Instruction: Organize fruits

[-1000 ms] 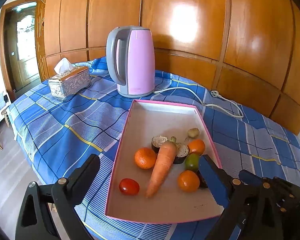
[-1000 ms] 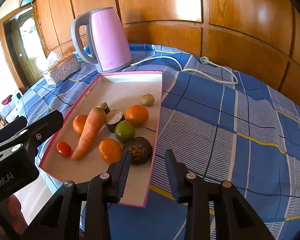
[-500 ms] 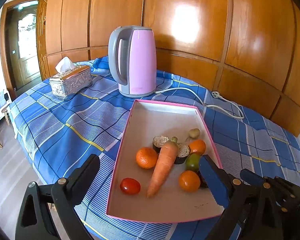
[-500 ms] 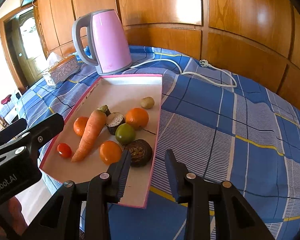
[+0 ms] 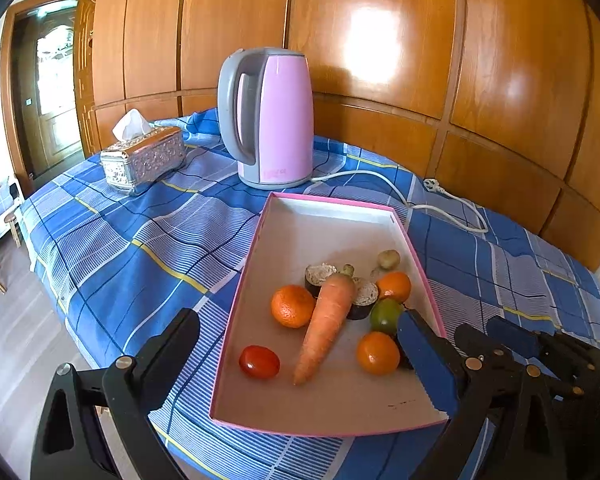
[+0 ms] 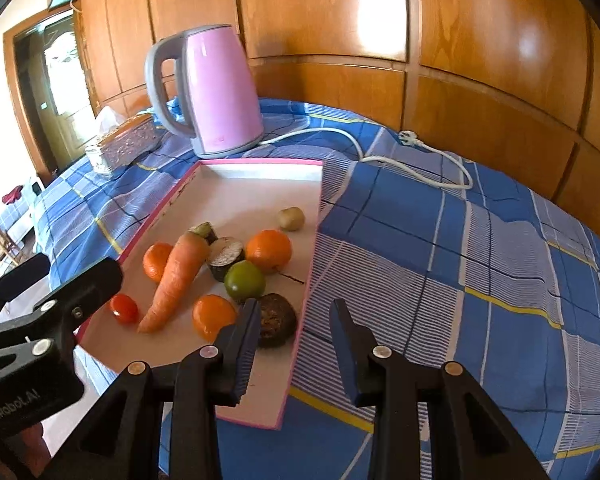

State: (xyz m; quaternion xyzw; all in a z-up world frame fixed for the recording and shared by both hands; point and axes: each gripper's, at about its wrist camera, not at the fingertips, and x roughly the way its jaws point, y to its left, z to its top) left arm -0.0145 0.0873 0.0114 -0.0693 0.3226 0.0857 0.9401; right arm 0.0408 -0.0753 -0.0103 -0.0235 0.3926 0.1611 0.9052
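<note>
Oranges (image 5: 293, 306), lime (image 6: 244, 280), tomato (image 5: 259, 361) and carrot (image 5: 326, 326) lie clustered in the pink-rimmed tray (image 5: 256, 248) on the bench; both left tongs (image 5: 300, 364) and right tongs (image 6: 292, 346) hover agape, empty, apparently poised for picking.

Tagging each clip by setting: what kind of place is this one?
Most likely a room in a home: a table with a blue checked cloth, a pink kettle, a tissue box, wood-panelled walls.
</note>
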